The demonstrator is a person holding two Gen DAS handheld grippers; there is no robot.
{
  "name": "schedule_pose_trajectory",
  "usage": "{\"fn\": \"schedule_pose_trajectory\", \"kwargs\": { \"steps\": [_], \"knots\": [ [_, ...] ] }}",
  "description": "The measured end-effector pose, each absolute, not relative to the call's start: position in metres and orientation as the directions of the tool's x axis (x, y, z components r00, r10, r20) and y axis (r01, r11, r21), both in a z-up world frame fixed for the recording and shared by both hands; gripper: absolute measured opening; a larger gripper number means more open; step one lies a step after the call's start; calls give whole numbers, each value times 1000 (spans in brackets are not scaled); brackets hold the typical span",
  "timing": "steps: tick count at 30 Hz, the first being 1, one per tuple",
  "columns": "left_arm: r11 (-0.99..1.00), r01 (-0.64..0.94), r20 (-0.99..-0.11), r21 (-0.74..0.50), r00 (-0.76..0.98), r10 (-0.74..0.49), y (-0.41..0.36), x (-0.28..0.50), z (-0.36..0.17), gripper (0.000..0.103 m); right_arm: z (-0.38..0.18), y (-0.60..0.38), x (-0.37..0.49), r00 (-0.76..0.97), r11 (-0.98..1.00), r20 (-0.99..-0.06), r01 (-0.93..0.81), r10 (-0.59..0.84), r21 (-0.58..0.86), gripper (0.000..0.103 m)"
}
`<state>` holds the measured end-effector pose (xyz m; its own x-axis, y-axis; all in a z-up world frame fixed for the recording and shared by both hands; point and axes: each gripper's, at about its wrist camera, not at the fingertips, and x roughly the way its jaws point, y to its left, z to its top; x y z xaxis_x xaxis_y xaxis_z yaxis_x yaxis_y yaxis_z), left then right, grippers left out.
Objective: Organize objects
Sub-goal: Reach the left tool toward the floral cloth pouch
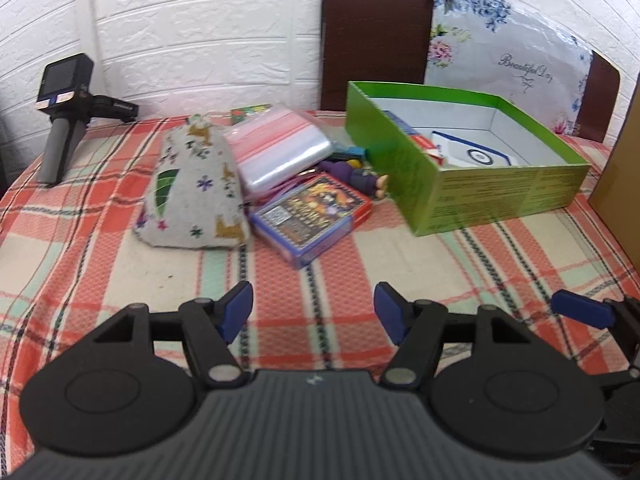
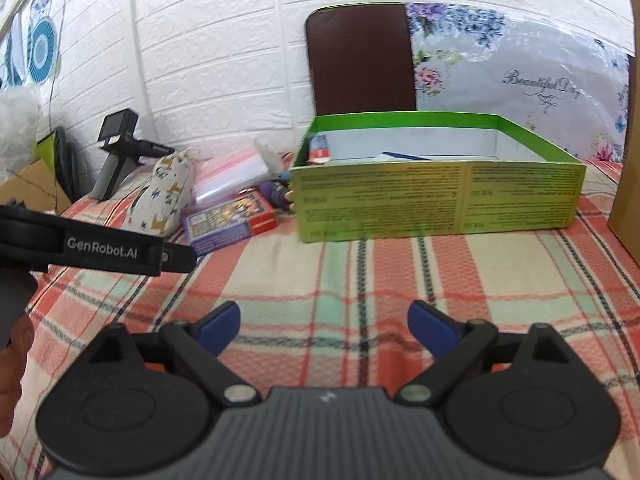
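Left wrist view: the left hand-held gripper hangs wide open and empty over the plaid bench. The printed pouch lies at 11 o'clock, the card box at 12, the green box at 1.

Right wrist view: the right hand-held gripper is also spread wide, holding nothing; the green box sits at 12 o'clock, the card box at 10.

A green box sits open on the counter, with white walls inside and some cards lying flat at the bottom. Just left of it is a heap of small things. A purple toy figure lies on its side, touching the box. A blue and red card pack lies flat in front. A clear bag rests behind it, and a gray cloth pouch with stars leans beside the bag.
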<state>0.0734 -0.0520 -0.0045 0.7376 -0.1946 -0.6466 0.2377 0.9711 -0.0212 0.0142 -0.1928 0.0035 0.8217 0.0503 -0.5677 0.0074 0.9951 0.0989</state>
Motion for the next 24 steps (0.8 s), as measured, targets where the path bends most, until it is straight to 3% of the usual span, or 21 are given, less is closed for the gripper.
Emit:
{"fn": "schedule_pose_trajectory", "kwargs": {
  "steps": [15, 20, 24],
  "knots": [
    [991, 134, -637, -10, 763, -110, 7, 89, -24, 74, -5, -148, 27, 782, 995, -616, -101, 94, 23, 94],
    [1000, 15, -625, -17, 780, -22, 46, 104, -36, 74, -1, -126, 44, 789, 985, -601, -172, 126, -19, 92],
    [998, -32, -556, -50, 831, -1, 73, 104, -45, 82, 7, -105, 72, 815, 968, -564, -230, 132, -105, 92]
  ]
}}
